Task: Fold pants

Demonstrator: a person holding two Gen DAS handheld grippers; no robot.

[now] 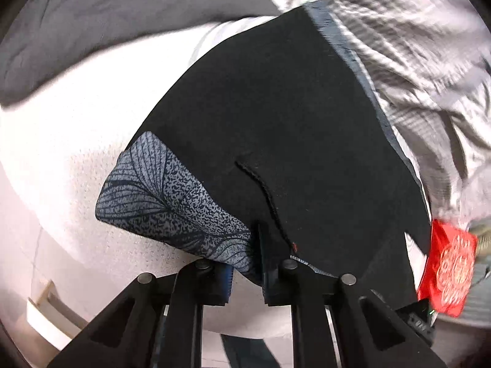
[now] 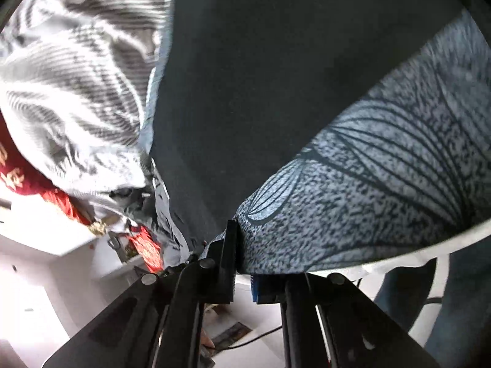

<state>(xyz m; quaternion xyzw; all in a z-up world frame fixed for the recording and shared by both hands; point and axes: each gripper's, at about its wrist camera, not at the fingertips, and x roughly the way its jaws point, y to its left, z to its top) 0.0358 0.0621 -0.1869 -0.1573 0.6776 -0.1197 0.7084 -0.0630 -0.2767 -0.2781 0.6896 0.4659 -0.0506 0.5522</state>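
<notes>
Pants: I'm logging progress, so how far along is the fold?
Done: both grippers have hold of the pants, left gripper and right gripper each shut on fabric. In hand: the pants, over the white bedding. Left: no finished fold shows; it still needs laying flat.

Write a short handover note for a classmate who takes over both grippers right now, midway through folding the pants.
Left gripper: shut on the pants, pinching the edge where the black fabric meets the leaf-print panel.
Right gripper: shut on the same pants, also at the black and leaf-print boundary.
Pants hang from both grippers, lifted over the white bed surface, with striped bedding beside them.
Done: both grips are secure.
Left: lay the pants down, fold them, smooth and release.
</notes>
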